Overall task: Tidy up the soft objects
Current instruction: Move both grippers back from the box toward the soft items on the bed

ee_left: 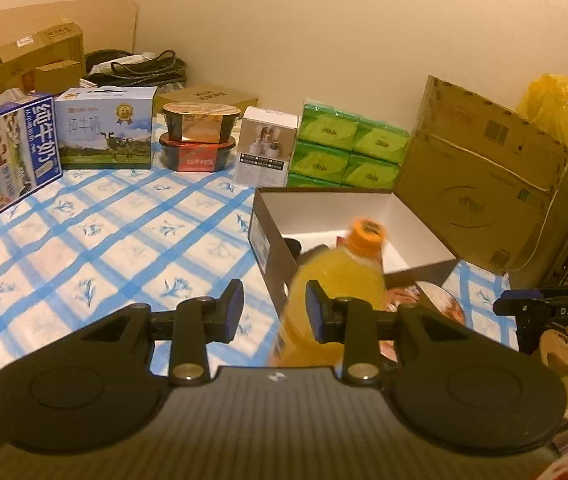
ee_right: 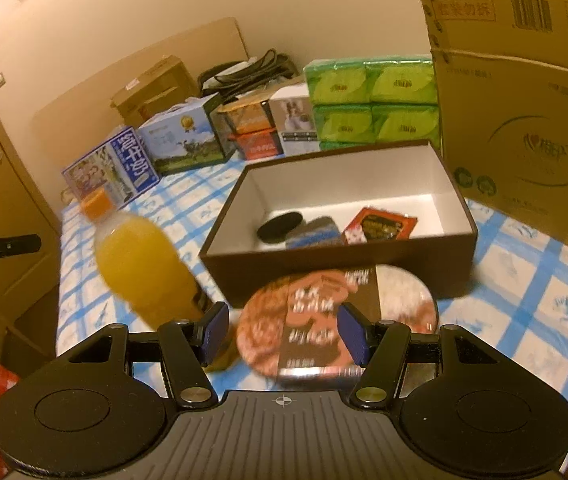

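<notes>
Orange bottle (ee_left: 336,280) and round bowl (ee_right: 336,316) front the box (ee_right: 336,256); both tools gape, empty.

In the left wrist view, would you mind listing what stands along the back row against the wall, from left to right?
Blue milk carton → cow-print milk box → stacked black bowls → small white box → green tissue packs → large cardboard box → yellow plastic bag.
</notes>
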Tool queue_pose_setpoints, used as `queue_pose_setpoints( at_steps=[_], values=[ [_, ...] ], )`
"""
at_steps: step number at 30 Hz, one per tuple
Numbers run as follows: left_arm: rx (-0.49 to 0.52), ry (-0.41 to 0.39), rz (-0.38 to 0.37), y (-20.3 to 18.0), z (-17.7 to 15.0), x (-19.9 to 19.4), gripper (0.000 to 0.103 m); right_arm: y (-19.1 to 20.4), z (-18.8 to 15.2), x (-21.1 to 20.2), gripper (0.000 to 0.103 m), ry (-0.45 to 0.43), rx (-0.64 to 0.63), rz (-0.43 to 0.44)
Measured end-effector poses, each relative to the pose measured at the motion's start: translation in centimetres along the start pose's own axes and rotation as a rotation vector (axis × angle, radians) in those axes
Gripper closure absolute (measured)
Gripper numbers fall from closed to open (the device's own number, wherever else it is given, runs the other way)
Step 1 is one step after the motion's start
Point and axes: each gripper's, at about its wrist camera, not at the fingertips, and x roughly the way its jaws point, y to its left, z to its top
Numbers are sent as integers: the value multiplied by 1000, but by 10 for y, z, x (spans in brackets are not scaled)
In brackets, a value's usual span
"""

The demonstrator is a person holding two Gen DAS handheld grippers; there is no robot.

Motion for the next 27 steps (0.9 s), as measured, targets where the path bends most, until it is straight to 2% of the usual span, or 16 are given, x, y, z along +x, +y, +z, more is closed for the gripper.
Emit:
queue_pose_setpoints(
  at_steps=[7, 14, 27],
  values=[
    [-38, 21, 74, -45, -40, -35, 72, 13, -27, -34, 43, 9, -11, 10],
    [-10, 36, 150, -86, -73, -58, 67, 21, -49, -60, 43, 9, -27, 22],
    [-88, 68, 186, -125, -129, -84, 67, 6, -105, -84, 43, 71, 19, 12]
  ],
)
